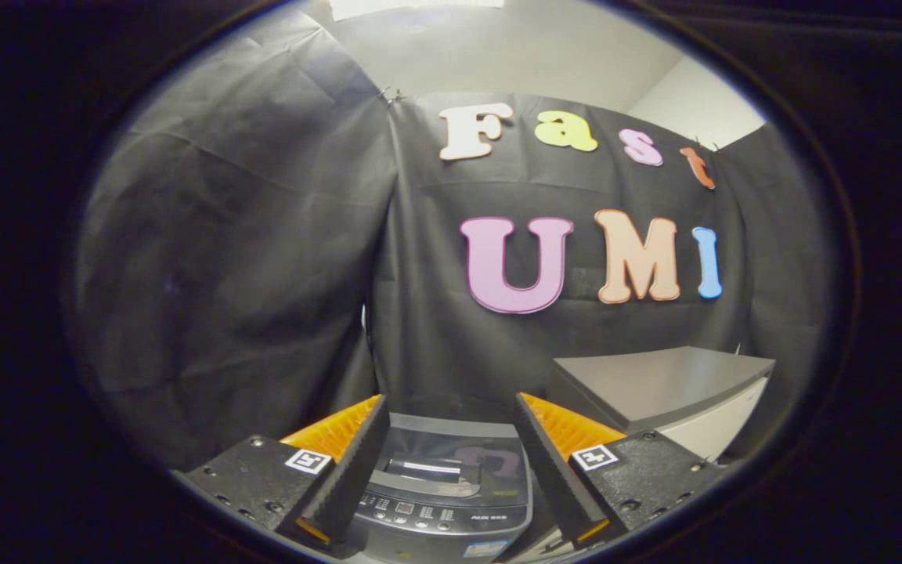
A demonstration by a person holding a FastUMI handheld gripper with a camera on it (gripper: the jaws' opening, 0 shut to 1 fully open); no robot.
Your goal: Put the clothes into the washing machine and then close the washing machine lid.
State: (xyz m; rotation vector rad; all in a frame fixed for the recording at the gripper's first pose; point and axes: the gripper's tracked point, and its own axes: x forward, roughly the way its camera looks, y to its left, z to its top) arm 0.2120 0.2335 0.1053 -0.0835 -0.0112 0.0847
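Note:
A small grey top-loading washing machine (451, 489) stands below and just ahead of my gripper (451, 415), framed between the two fingers. Its dark glass lid (459, 454) lies flat and shut, with a handle near the front and a control panel (439, 513) along the near edge. The gripper is open, the fingers spread wide with nothing between them. I see no clothes.
A grey-topped white cabinet (662, 388) stands to the right of the machine, beyond the right finger. Black cloth walls close the booth behind the machine and on the left, with a white ceiling above.

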